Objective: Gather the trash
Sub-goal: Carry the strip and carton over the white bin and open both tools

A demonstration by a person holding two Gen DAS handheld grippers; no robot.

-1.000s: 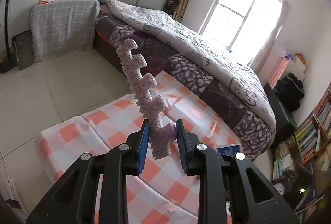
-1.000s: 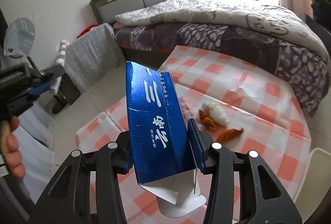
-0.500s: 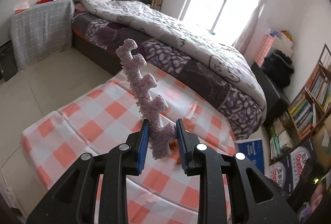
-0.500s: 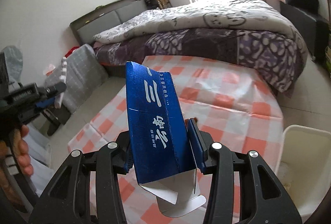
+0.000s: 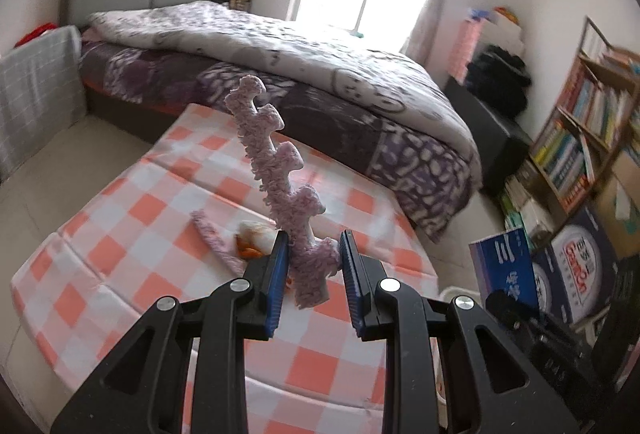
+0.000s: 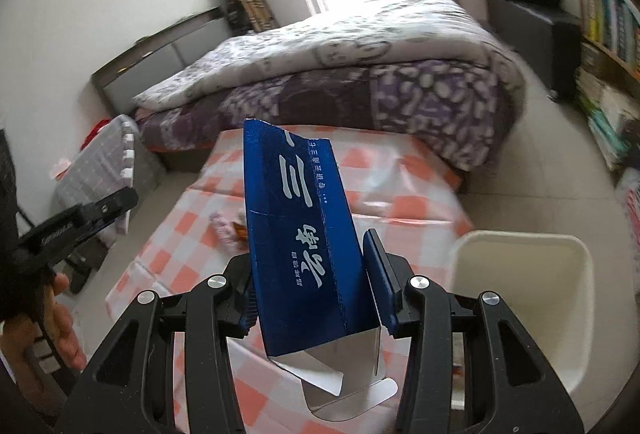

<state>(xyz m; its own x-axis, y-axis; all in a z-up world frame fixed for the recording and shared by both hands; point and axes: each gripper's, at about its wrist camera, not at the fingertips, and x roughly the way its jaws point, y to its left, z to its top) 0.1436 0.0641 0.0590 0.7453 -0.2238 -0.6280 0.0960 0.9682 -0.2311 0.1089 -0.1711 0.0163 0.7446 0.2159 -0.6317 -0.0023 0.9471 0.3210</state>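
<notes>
My left gripper [image 5: 313, 266] is shut on a pink fuzzy foam strip [image 5: 276, 173] that stands up above the checked table [image 5: 120, 234]. My right gripper [image 6: 310, 276] is shut on a blue carton [image 6: 298, 226] with white characters, its open flap hanging down. The carton also shows at the right of the left wrist view [image 5: 505, 270]. On the table lie another pink strip [image 5: 212, 238] and a white and orange scrap [image 5: 252, 236]. A white bin [image 6: 524, 298] stands to the right of the table, close to my right gripper.
A bed with a purple quilt [image 5: 320, 73] runs along the table's far side. A bookshelf [image 5: 592, 137] and boxes [image 5: 576, 266] stand at the right. A grey-covered stand [image 5: 36, 89] is at the left. The left gripper and hand show at the left of the right wrist view [image 6: 60, 234].
Both grippers have swung to the right while keeping their loads. The white bin has come into the right wrist view and grown larger. The scraps on the table now show in the left view.
</notes>
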